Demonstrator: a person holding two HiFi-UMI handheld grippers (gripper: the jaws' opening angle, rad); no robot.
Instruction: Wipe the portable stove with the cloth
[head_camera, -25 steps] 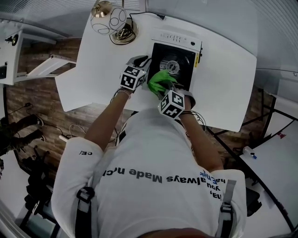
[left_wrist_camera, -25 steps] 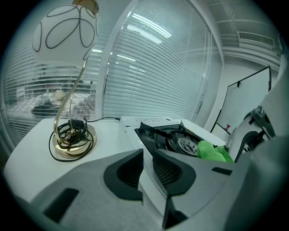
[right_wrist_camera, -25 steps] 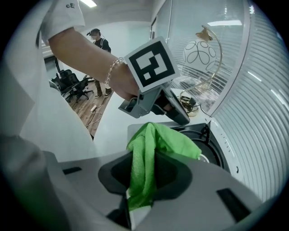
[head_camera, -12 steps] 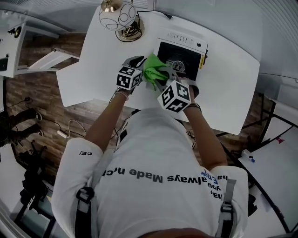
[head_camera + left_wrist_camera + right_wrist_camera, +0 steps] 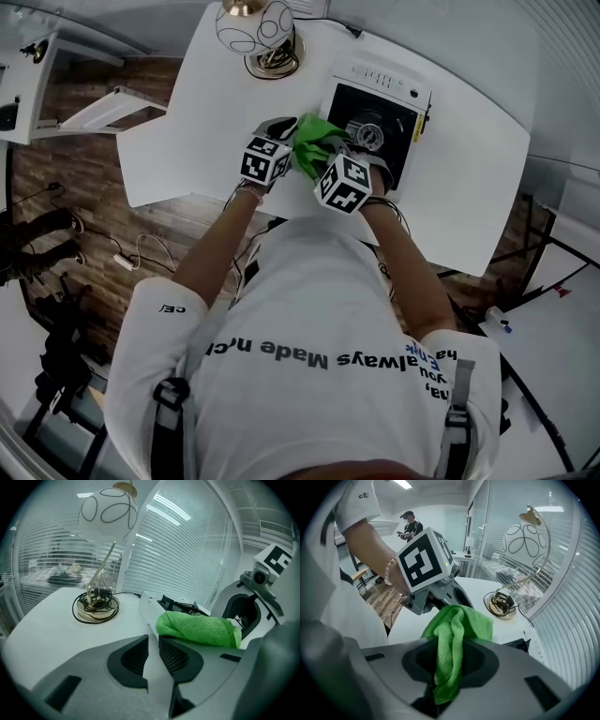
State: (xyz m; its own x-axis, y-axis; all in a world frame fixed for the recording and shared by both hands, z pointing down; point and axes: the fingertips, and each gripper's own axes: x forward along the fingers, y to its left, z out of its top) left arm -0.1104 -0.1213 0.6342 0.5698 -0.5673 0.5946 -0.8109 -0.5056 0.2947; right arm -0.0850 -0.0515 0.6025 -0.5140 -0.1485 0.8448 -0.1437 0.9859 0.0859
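Portable stove, white casing with black top (image 5: 375, 105): stands on the white table (image 5: 206, 122), toward its far right part, with a round burner (image 5: 368, 134) at the middle of the black top

Green microfibre cloth (image 5: 314, 148): bunched up at the stove's near left corner, between the two grippers

Right gripper (image 5: 449, 665): jaws closed on the cloth; one fold hangs down between the pads and the rest spills out ahead of them

Left gripper (image 5: 153, 644): jaws closed on the thin white left edge of the stove, just beside the cloth and close to the right gripper

Table lamp, white globe shade with black line pattern on a brass base (image 5: 261, 36): stands at the far edge of the table, left of the stove, with a black cord coiled round its base
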